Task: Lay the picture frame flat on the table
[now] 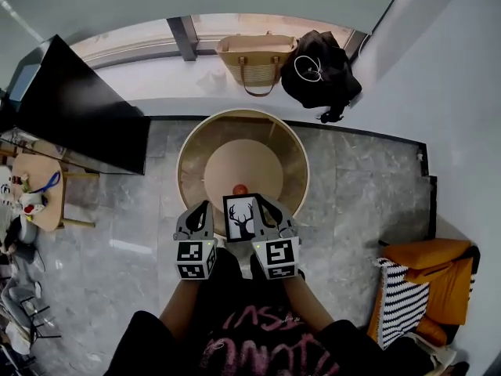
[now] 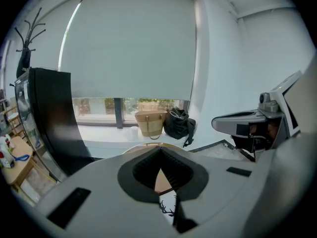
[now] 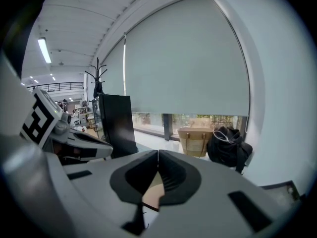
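1. The picture frame point(image 1: 241, 218), with a deer print facing up toward the head camera, is seen at the near edge of the round wooden table point(image 1: 196, 147), on the person's side.
2. Whether the frame leans or lies flat cannot be told from above.
3. The frame is flanked by both grippers: the left gripper point(image 1: 205, 205) is placed just beside its left edge and the right gripper point(image 1: 262, 201) just beside its right edge.
4. In the left gripper view, the left gripper point(image 2: 159, 150) is shown with its jaws brought together at the tips. The frame's deer print point(image 2: 168, 208) is glimpsed low in the gap behind the tips, toward the right.
5. In the right gripper view, the right gripper point(image 3: 157, 153) is likewise closed tip to tip. A dark edge of the frame point(image 3: 136, 221) is seen low and to the left.
6. A small red object point(image 1: 240, 189) is set on the table just beyond the frame's far edge.
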Tool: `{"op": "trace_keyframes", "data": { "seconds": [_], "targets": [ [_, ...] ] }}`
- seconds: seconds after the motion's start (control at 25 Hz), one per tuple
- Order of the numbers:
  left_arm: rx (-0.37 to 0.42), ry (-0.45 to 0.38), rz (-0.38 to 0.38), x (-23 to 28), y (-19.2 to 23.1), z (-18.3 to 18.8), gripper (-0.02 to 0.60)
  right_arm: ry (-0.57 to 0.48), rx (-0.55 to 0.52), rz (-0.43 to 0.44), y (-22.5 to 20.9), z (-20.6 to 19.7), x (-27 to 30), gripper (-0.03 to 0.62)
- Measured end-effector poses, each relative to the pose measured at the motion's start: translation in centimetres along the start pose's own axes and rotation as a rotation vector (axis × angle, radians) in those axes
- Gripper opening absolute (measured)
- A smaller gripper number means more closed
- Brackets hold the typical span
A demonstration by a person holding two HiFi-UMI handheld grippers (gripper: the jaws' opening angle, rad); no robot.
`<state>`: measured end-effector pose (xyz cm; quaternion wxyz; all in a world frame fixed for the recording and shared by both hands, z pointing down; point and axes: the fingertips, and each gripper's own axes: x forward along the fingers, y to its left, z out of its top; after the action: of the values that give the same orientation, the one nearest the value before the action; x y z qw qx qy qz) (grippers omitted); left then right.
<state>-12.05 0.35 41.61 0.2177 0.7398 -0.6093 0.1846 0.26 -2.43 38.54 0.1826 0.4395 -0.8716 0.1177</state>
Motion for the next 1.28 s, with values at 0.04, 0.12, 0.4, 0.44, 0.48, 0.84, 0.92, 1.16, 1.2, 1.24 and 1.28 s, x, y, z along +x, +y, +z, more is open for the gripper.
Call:
{"op": "trace_keyframes", "data": {
  "seconds": [0.04, 0.12, 0.4, 0.44, 0.48, 0.84, 0.92, 1.16, 1.2, 1.24, 1.28],
  "targets": [
    [0.004, -0.008, 0.003, -0.3, 0.0, 0.4, 0.011, -0.007, -0.002, -0.002, -0.1, 0.4, -0.2, 0.021],
    [0.0, -0.026, 0.023, -0.7, 0.4, 1.2, 0.011, -0.022, -0.006, -0.006, -0.3, 1.4, -0.4, 0.021],
    [0.024, -0.117, 0.043, -2.1, 0.9, 5.7, 0.011, -0.093, -0.051, -0.022, -1.0, 5.7, -1.2, 0.021],
    [0.03, -0.135, 0.043, -2.2, 0.9, 6.4, 0.011, -0.102, -0.058, -0.022, -1.1, 6.1, -1.3, 0.021],
    [0.033, -0.149, 0.043, -2.4, 0.8, 7.1, 0.011, -0.108, -0.066, -0.022, -1.1, 6.5, -1.5, 0.021],
    [0.058, -0.224, 0.05, -4.2, 0.1, 10.0, 0.011, -0.148, -0.09, -0.027, -1.5, 9.0, -3.0, 0.021],
    [0.064, -0.247, 0.058, -4.7, 0.2, 11.0, 0.011, -0.167, -0.093, -0.029, -1.7, 9.8, -3.3, 0.021],
    [0.114, -0.324, 0.052, -5.3, -1.2, 14.0, 0.011, -0.182, -0.11, -0.047, -2.4, 10.7, -4.0, 0.021],
    [0.121, -0.332, 0.051, -5.5, -1.3, 14.4, 0.011, -0.183, -0.113, -0.048, -2.3, 10.7, -4.1, 0.021],
    [0.12, -0.336, 0.05, -5.7, -1.3, 14.6, 0.011, -0.184, -0.112, -0.049, -2.3, 10.8, -4.2, 0.021],
    [0.115, -0.338, 0.049, -5.9, -1.4, 14.8, 0.011, -0.186, -0.11, -0.05, -2.3, 11.0, -4.4, 0.021]
  ]
}}
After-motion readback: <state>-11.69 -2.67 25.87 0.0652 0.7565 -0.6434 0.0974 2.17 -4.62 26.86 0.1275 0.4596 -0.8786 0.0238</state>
